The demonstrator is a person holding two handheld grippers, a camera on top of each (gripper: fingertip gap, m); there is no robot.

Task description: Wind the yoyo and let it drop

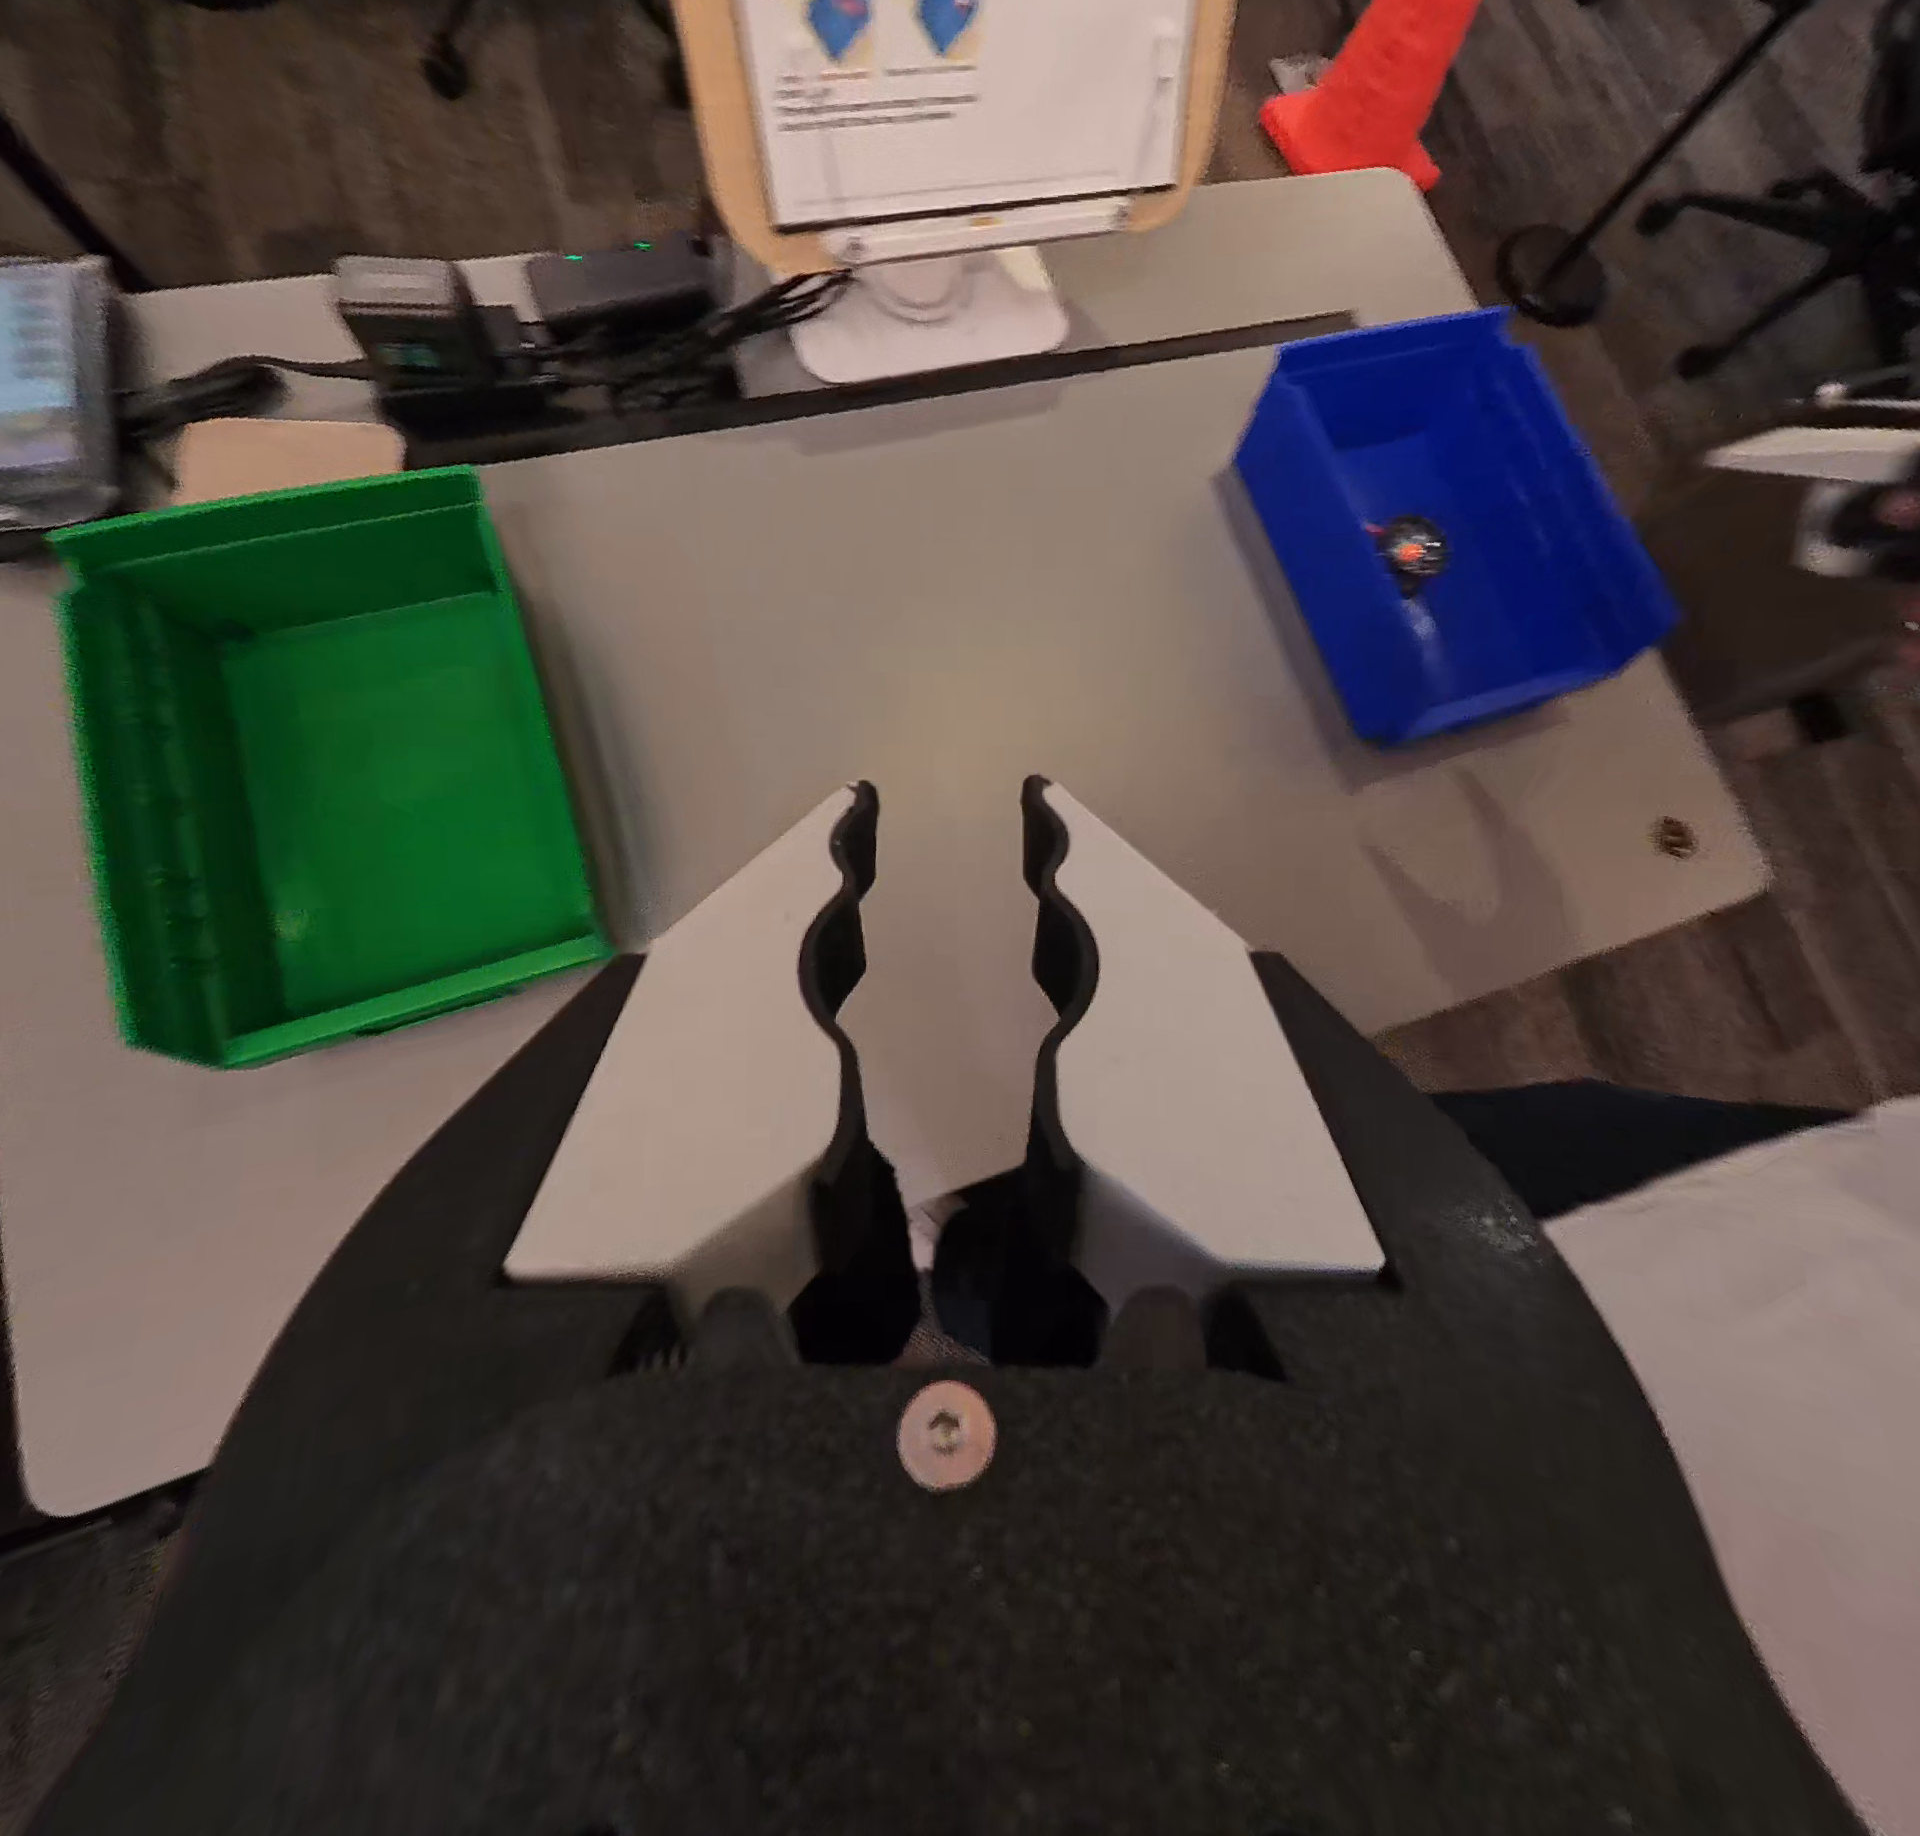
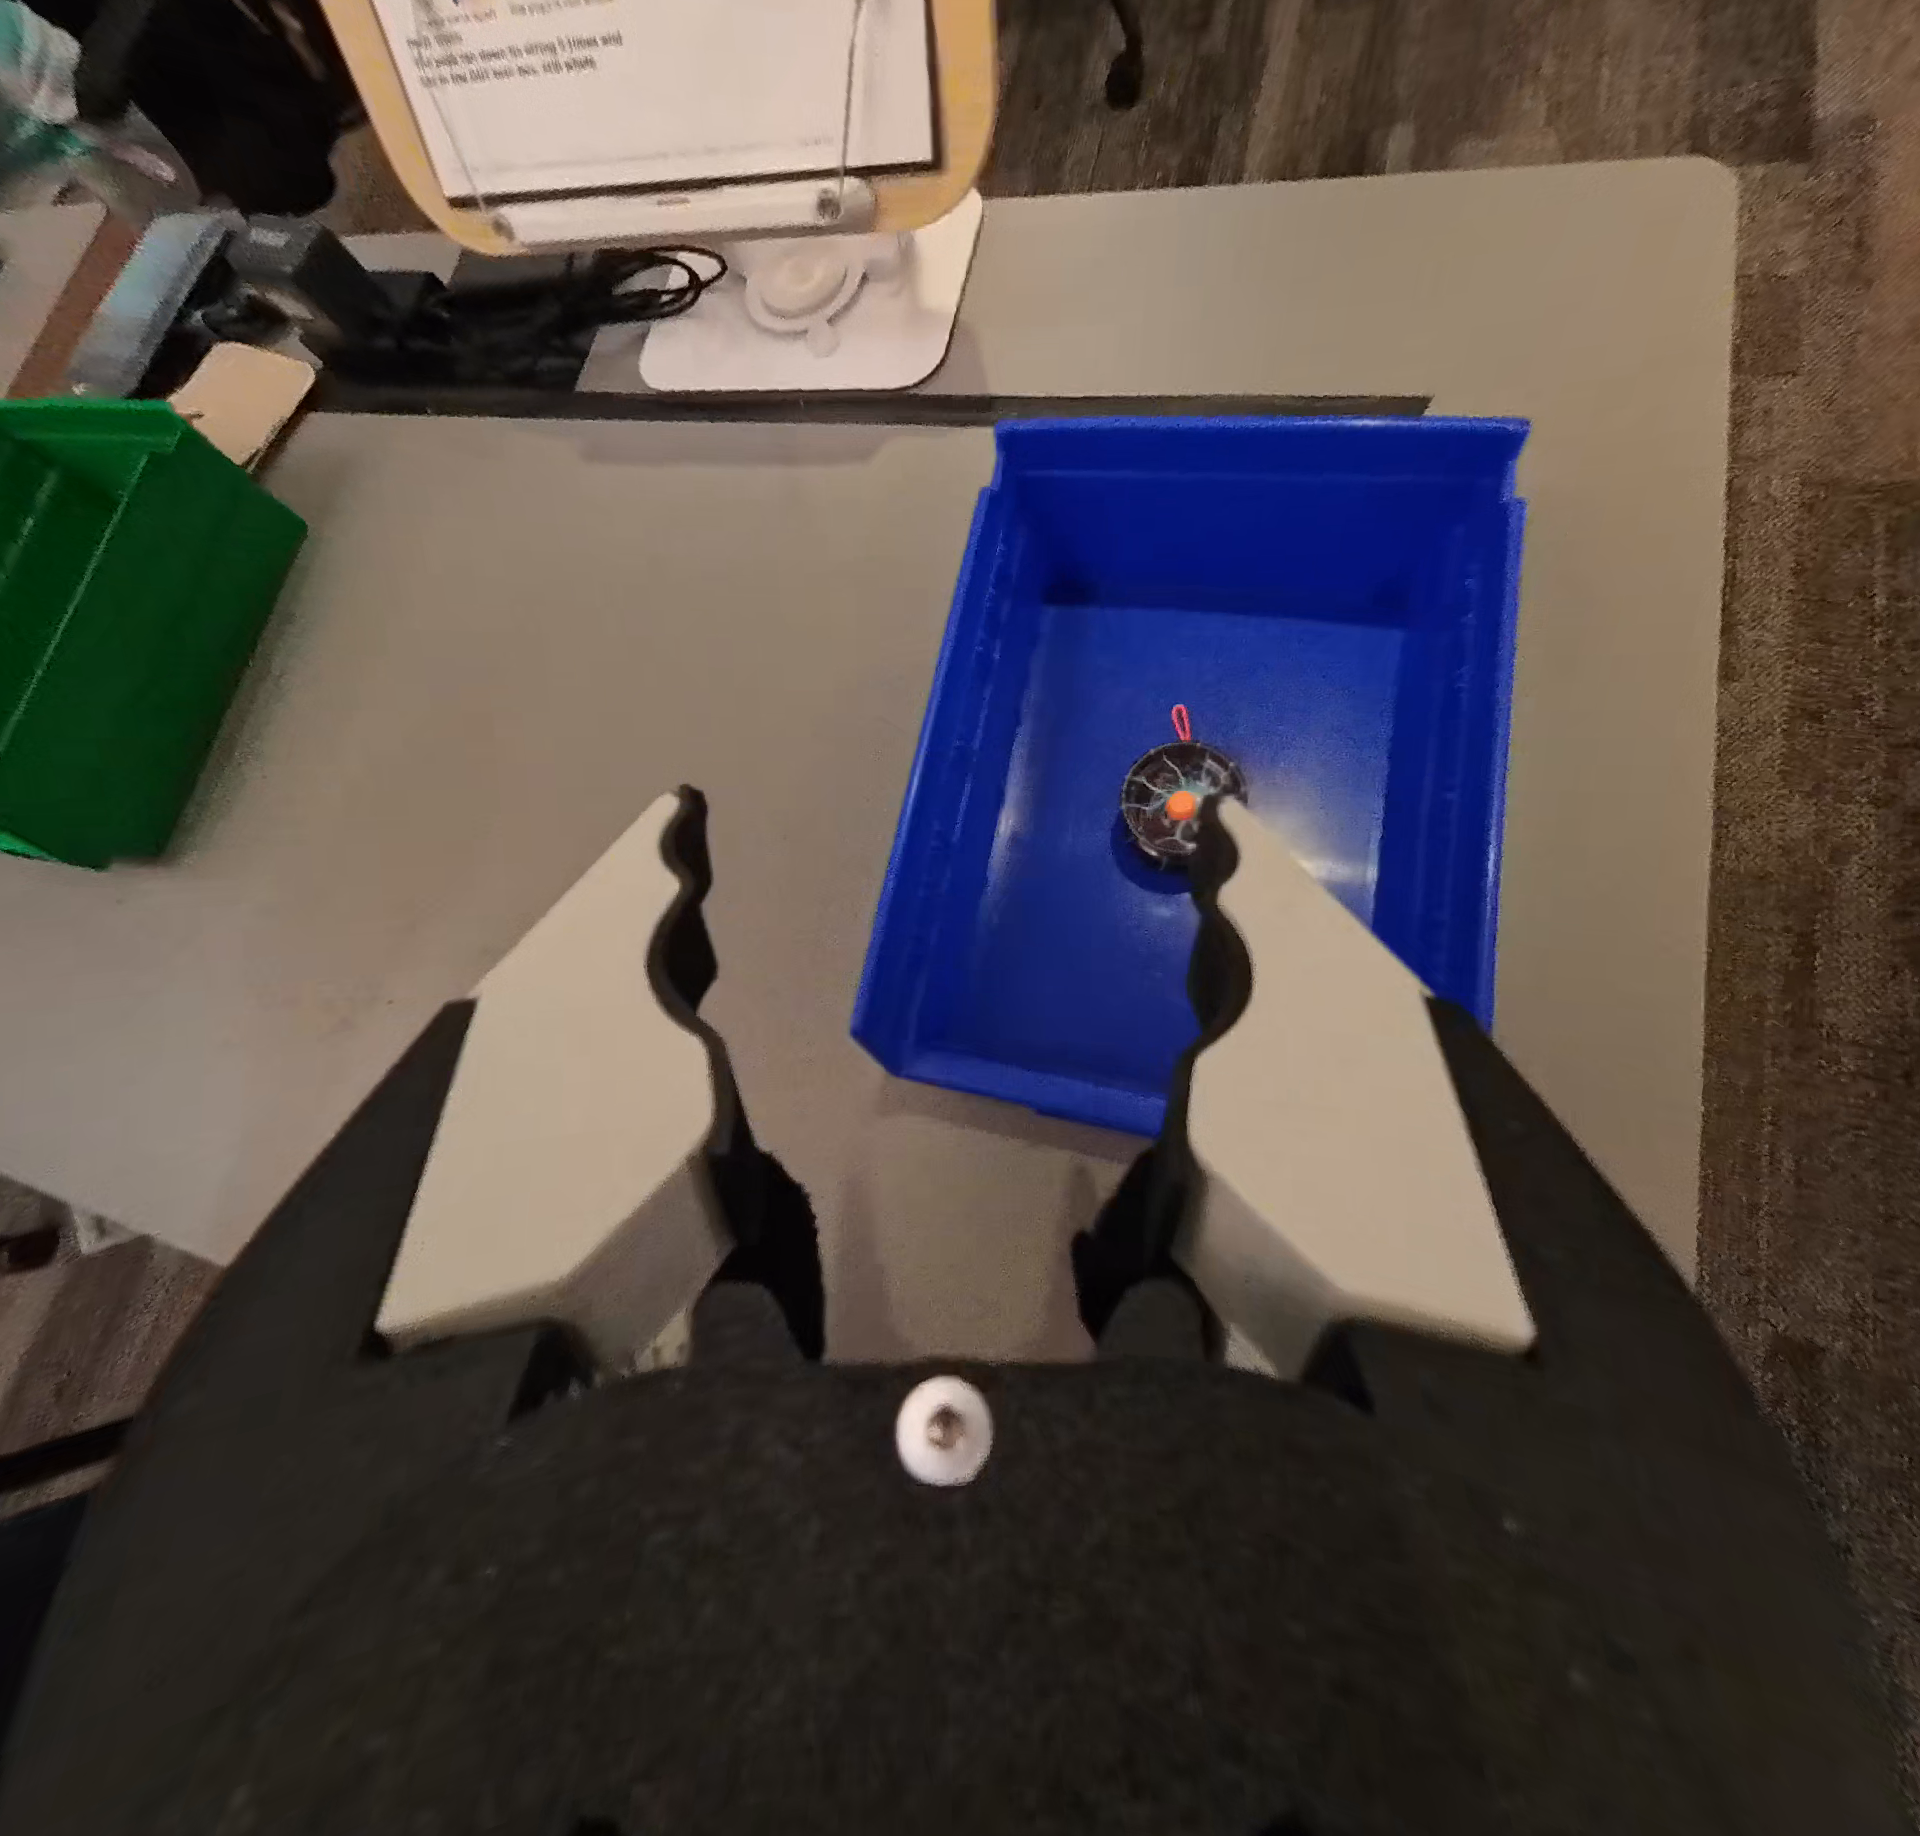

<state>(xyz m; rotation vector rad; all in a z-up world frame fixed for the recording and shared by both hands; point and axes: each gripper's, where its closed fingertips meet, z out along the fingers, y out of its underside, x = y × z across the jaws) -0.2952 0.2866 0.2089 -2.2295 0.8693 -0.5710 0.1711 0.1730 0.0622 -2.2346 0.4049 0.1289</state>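
A small black yoyo [image 2: 1169, 810] with an orange hub and a red string loop lies flat on the floor of the blue bin [image 2: 1465, 706]. It also shows in the left wrist view [image 1: 1409, 550] inside the blue bin [image 1: 1538, 498] at the right. My right gripper [image 2: 956, 799] is wide open and empty, held above the table at the bin's near left corner; its right fingertip overlaps the yoyo in the view. My left gripper [image 1: 948, 789] is open with a narrow gap and empty, above the middle of the grey table [image 1: 883, 581].
An empty green bin [image 1: 312, 747] stands at the left, also in the right wrist view [image 2: 114, 623]. A stand with a sheet of paper [image 1: 956, 72], chargers and cables [image 1: 540, 332] line the back. An orange cone [image 1: 1382, 51] is on the floor beyond. The left gripper's tips are roughly 50 cm from the right gripper's. The right tips stand about 25 cm off the small black yoyo [image 2: 1169, 810]. It turns up in the left wrist view [image 1: 1405, 557] as well.
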